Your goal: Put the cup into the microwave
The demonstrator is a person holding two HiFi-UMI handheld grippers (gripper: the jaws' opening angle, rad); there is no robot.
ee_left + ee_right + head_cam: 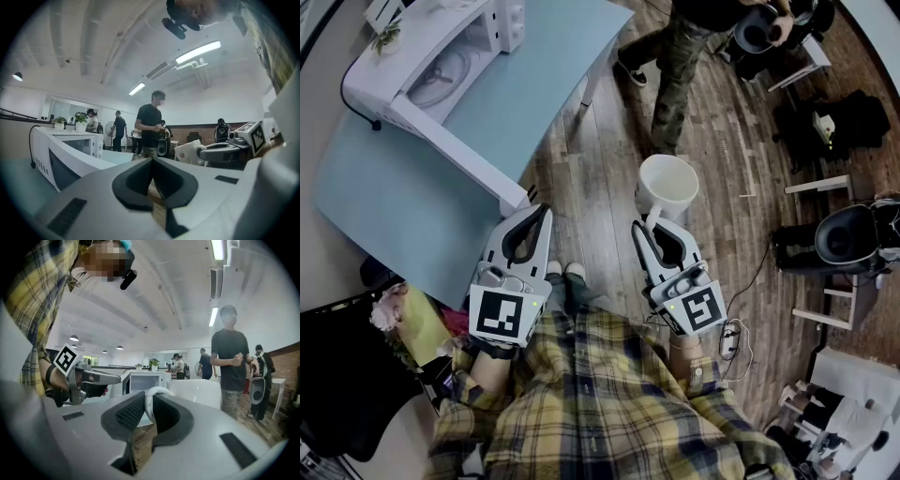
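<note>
**One cup, one microwave, two claws**

Head view: my right claw point(649, 223) grips the one white cup point(667, 186) by its handle point(652, 214), over the floor point(591, 141). My left claw point(544, 212), clamped shut on nothing, sits by the table point(384, 216), with the microwave point(431, 66) beyond it.

Left claw view: its pads point(140, 176) are touching.

Right claw view alone shows the handle squeezed between that claw's pads point(129, 413).

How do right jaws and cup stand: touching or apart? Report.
Touching. Right gripper view: the right gripper has its jaws clamped on the cup handle.
</note>
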